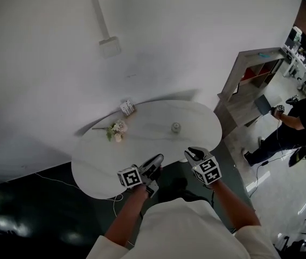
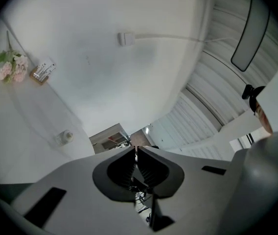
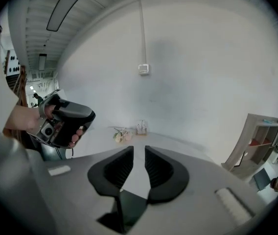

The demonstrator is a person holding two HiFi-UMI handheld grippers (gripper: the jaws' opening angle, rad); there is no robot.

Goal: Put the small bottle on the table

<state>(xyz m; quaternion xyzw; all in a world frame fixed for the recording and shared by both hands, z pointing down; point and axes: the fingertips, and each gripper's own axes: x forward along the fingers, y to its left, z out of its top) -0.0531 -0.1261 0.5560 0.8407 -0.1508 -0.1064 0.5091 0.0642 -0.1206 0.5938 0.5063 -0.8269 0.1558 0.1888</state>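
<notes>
Left gripper [image 2: 135, 149] is closed, right gripper [image 3: 139, 151] narrowly apart, both empty; the small bottle [image 1: 175, 127] already stands on the desk [image 1: 94, 161], so the task seems done.

A small white bottle [image 1: 175, 127] stands on the oval white surface [image 1: 94, 161]. Left of the bottle lies a pale flower sprig [image 1: 116, 130]; left and behind, a small card stand [image 1: 127, 108]. Right of the bottle, on the floor, a wooden shelf unit [image 1: 240, 97].
</notes>
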